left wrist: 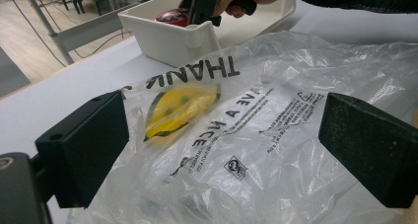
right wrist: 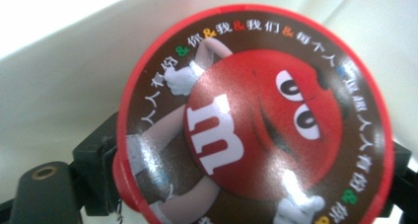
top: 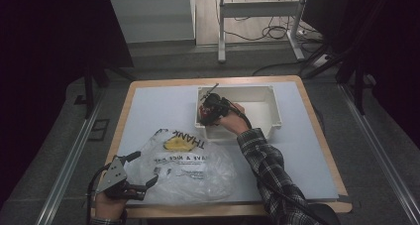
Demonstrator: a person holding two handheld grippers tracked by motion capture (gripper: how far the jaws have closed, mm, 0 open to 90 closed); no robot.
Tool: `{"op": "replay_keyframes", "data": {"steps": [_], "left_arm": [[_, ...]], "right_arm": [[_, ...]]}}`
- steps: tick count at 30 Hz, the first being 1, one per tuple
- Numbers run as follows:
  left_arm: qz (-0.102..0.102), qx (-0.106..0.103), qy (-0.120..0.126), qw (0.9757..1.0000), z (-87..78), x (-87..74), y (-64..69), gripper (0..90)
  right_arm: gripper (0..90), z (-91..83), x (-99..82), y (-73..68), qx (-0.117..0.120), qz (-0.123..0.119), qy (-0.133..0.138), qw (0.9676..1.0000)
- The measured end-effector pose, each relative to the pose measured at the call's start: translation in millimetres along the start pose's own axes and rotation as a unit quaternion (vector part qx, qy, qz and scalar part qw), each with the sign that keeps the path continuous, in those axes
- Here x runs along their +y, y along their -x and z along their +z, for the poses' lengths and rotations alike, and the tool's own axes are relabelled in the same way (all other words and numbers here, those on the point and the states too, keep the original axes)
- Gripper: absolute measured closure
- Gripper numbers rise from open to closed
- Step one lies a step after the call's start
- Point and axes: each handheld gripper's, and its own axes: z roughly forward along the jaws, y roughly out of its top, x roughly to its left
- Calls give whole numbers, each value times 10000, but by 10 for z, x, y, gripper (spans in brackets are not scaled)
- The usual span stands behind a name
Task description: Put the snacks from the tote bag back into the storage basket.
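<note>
A round red M&M's container with a cartoon lid lies between the jaws of my right gripper, low in the near left corner of the white bin. The jaws stand apart at the lid's two sides; one finger shows beside the red rim, and the lid hides the pads. My left gripper stands open at the table's front left, its jaws wide on either side of a clear plastic bag printed with "THANK" and a yellow smiley. That bag lies flat, with nothing gripping it.
The bin sits just beyond the bag, with the red container and the right gripper at its near corner. A plaid sleeve crosses the table's right half. A wooden edge borders the white tabletop.
</note>
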Motion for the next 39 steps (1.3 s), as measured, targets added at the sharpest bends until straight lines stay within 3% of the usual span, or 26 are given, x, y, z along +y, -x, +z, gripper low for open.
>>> {"op": "replay_keyframes", "data": {"steps": [9, 17, 39], "left_arm": [[4, -3, 0, 10000, 0, 0, 1, 49], [11, 6, 1, 10000, 0, 4, 7, 49], [20, 17, -18, 10000, 4, 4, 9, 49]], "right_arm": [[100, -50, -5, -15, -44, -147, 13, 9999], [89, -113, -51, 18, -82, -130, 16, 9999], [63, -271, -134, -22, 30, -298, 207, 9993]]}}
